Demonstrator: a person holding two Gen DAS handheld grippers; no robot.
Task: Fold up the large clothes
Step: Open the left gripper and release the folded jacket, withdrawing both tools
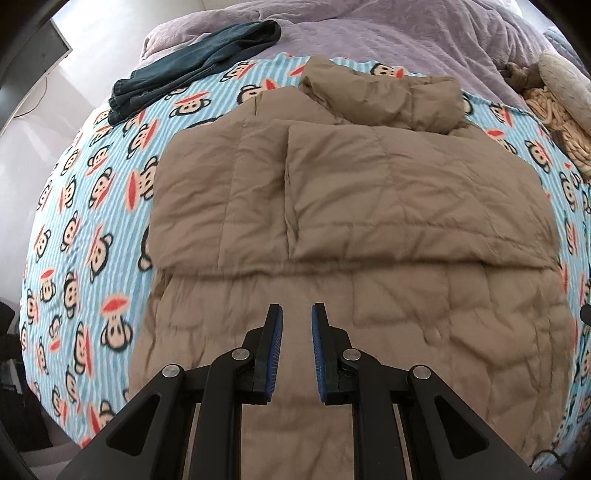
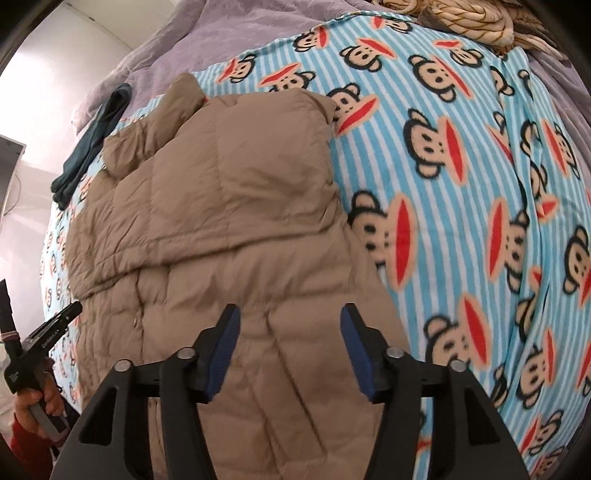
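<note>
A tan quilted down jacket (image 1: 369,206) lies flat on the bed, its upper part folded over the lower and its hood (image 1: 388,96) at the far end. My left gripper (image 1: 296,308) hovers above the jacket's lower half, jaws nearly together, with nothing between them. In the right wrist view the same jacket (image 2: 221,203) runs up the middle. My right gripper (image 2: 290,310) hangs open over its near right part, holding nothing. The left gripper (image 2: 48,328) shows at the left edge, held by a hand (image 2: 37,402).
The jacket rests on a blue striped monkey-print blanket (image 1: 74,221) (image 2: 461,184). A dark teal garment (image 1: 192,62) (image 2: 92,144) lies at the far left. Behind are a purple duvet (image 1: 406,33) and a beige knitted bundle (image 1: 554,110). The bed's edge drops off on the left.
</note>
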